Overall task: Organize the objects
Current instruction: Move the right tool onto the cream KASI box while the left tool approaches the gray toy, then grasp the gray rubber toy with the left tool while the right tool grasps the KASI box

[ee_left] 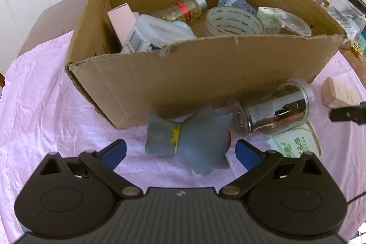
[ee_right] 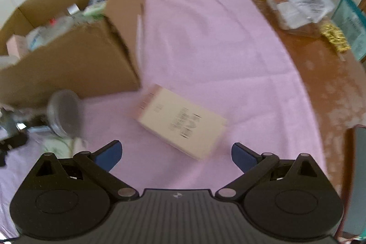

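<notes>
left gripper (ee_left: 180, 150): jaws spread wide, holding nothing; blue pads either side of the grey toy, not touching it.
right gripper (ee_right: 176, 152): jaws spread wide, holding nothing; poised above the pink cloth, facing the cream box.
grey toy (ee_left: 189, 141): soft figure with a yellow collar, lying on its side on the cloth, just in front of the carton.
cardboard carton (ee_left: 205, 65): open-topped, standing on the cloth; the near wall has a torn edge.
carton contents: tape roll (ee_left: 233, 21), glass bottle with silver cap (ee_left: 183, 8), white plastic jug (ee_left: 155, 34), pink box (ee_left: 122, 22), blue-and-white rolled cloth (ee_left: 235, 1), clear lid (ee_left: 295, 23).
clear jar (ee_left: 276, 109): on its side outside the carton, just right of the toy, dark contents inside.
green-printed roll (ee_left: 295, 142): lying beside the jar, on its near side.
cream box (ee_right: 180, 121): flat on the cloth, right of the carton, printed face up; view blurred.
pink cloth (ee_right: 217, 49): spread over a brown table (ee_right: 320, 72).
table edge: assorted packets and bottles, too blurred to name.
</notes>
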### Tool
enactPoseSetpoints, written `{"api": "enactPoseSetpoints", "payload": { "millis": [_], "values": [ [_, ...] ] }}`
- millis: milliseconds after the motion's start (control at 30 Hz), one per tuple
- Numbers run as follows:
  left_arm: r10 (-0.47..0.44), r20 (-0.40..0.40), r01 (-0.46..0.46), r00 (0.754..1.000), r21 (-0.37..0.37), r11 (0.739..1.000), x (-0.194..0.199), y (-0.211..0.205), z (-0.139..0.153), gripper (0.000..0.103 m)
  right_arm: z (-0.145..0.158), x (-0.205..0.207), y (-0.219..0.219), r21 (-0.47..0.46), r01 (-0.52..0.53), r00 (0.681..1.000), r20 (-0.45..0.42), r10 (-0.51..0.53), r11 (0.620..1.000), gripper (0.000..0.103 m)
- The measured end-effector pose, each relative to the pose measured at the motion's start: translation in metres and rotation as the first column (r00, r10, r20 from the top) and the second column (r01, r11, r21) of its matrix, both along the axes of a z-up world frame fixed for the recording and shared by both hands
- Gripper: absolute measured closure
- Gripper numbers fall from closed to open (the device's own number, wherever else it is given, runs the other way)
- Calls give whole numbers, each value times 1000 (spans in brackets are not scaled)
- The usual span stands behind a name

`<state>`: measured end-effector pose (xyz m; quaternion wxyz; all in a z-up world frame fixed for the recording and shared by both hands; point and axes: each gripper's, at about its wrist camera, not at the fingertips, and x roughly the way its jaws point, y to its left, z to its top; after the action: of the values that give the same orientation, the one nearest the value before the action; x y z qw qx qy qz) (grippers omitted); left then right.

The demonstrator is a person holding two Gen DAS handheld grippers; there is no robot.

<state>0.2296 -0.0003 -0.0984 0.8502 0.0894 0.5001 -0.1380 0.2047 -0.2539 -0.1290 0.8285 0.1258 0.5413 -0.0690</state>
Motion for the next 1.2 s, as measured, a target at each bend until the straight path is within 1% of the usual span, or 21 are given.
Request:
{"api": "enactPoseSetpoints", "payload": {
  "millis": [100, 200, 267, 467, 567, 667, 733, 800, 867, 900, 967, 1100, 1200],
  "values": [
    [-8, -1, 8, 1000, -2, 1000, 0, 0, 0, 2, 1, 7, 10, 7, 10, 1000, 30, -10, 1000, 0],
    [-24, 0, 24, 1000, 0, 1000, 0, -1, -1, 2, 1, 19, 13, -9, 22, 999, 46, -21, 1000, 0],
    [-32, 6, 32, 999, 6, 999, 0, -1, -2, 2, -4, 30, 6, -4, 20, 998, 52, -19, 1000, 0],
    [-23, 6, 23, 1000, -18, 1000, 4, 0, -5, 2, -7, 36, 11, -63, 6, 999, 47, -3, 998, 1],
    [-24, 24, 24, 999, -28, 999, 4, 0, -5, 4, -6, 33, 12, -85, -1, 999, 48, 6, 996, 3],
    [-48, 46, 49, 998, -19, 999, 4, -3, -5, 7, -4, 32, 13, -102, -3, 999, 47, 8, 995, 6],
    [-61, 50, 61, 997, -11, 998, 4, -4, -5, 13, -3, 34, 14, -110, -3, 999, 48, 8, 994, 8],
    [-67, 47, 68, 997, -18, 998, 4, -5, -5, 19, -2, 33, 15, -121, -2, 999, 49, 8, 993, 11],
    [-66, 42, 67, 997, -22, 998, 9, -13, -3, 23, 0, 31, 17, -130, -3, 999, 51, 9, 991, 13],
    [-64, 39, 65, 997, -23, 998, 9, -14, -3, 27, -1, 31, 16, -130, -3, 999, 51, 10, 991, 14],
    [-63, 26, 64, 998, -30, 997, 9, -10, -6, 30, -1, 31, 16, -126, -2, 999, 52, 8, 992, 14],
    [-63, 2, 63, 998, -43, 997, 11, -8, -5, 30, 0, 30, 16, -124, -10, 999, 48, 16, 992, 14],
    [-74, -21, 73, 997, -48, 996, 12, -7, -3, 31, 1, 30, 15, -116, -39, 998, 46, 45, 992, 14]
  ]
}}
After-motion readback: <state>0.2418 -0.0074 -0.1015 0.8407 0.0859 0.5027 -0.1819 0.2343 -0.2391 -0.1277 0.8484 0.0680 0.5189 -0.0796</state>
